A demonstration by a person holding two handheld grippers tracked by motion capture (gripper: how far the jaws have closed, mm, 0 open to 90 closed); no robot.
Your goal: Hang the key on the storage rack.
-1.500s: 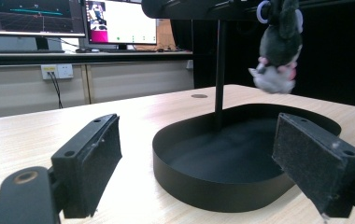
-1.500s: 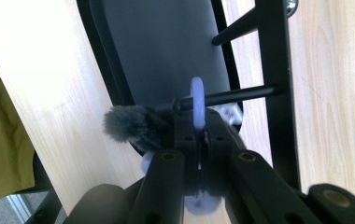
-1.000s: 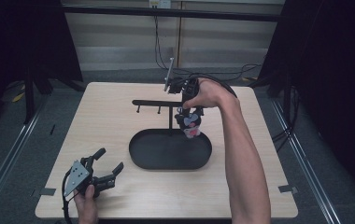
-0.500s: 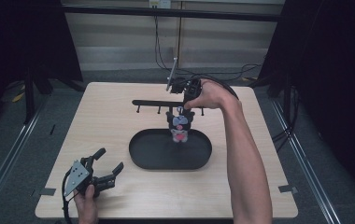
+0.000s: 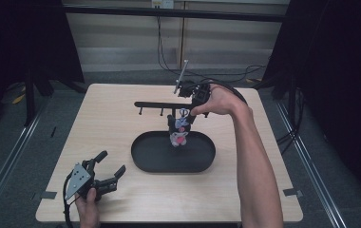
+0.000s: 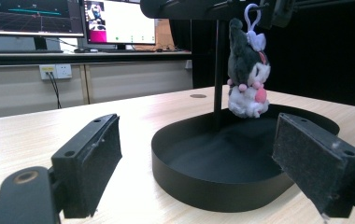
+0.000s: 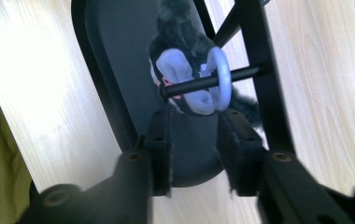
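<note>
A grey, white and pink plush keychain [image 5: 179, 130] hangs over the black oval tray [image 5: 140, 159]. Its lavender ring [image 7: 222, 74] is threaded on a peg [image 7: 241, 73] of the black stand's bar [image 5: 155, 104]. My right gripper [image 5: 187, 115] points down at the plush from above. In the right gripper view its jaws [image 7: 196, 121] stand slightly apart just short of the plush [image 7: 185, 79], with nothing between them. My left gripper [image 5: 109, 164] rests open on the table's front left. From there the plush [image 6: 246, 79] hangs beyond the open jaws [image 6: 199, 135].
More bare pegs [image 5: 141, 112] line the bar toward the left. The stand's post [image 6: 219, 70] rises from the tray. Cables [image 5: 245, 92] trail behind the right hand. Monitors [image 6: 115, 21] stand on a desk beyond the table.
My right gripper carried the plush leftward from the tray's right side to the stand's bar, where the ring now sits on a peg. The left gripper has stayed put.
</note>
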